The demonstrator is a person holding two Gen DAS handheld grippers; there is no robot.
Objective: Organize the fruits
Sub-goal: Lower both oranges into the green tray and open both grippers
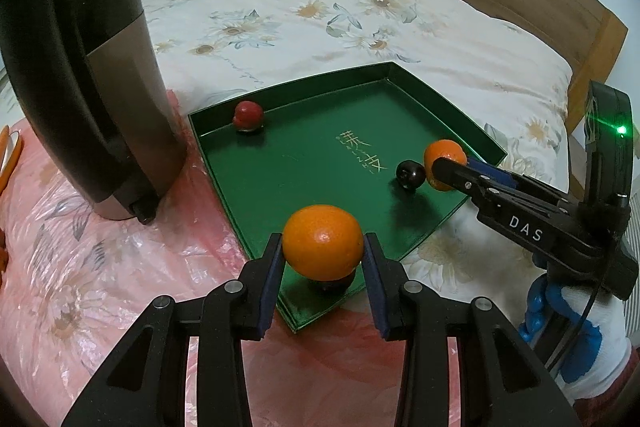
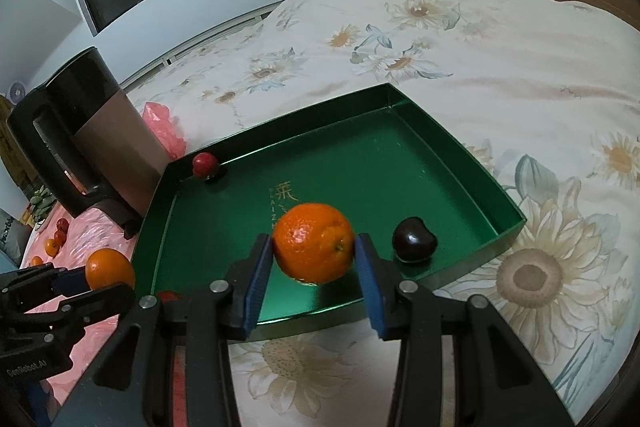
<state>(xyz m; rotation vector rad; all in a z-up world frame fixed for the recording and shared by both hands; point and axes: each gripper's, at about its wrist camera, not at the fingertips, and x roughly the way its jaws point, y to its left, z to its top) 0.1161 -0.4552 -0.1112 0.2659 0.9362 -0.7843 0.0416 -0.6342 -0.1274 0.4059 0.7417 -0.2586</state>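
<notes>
Left gripper (image 1: pixel 323 254) pinching an orange (image 1: pixel 322 242) between blue fingers (image 1: pixel 273 281), held over the near corner of the green tray (image 1: pixel 304 163) on the bed (image 1: pixel 400 11). Right gripper (image 2: pixel 314 269) clamping a second orange (image 2: pixel 313 242) above the tray, beside a dark cherry (image 2: pixel 413 239). Red cherry (image 1: pixel 248 115) lying in the far corner.

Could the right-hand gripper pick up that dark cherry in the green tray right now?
Probably not yet. The right gripper is already shut on an orange, so its jaws are full. The dark cherry lies uncovered in the green tray just beside it, so once the orange is released the way looks free.
</notes>
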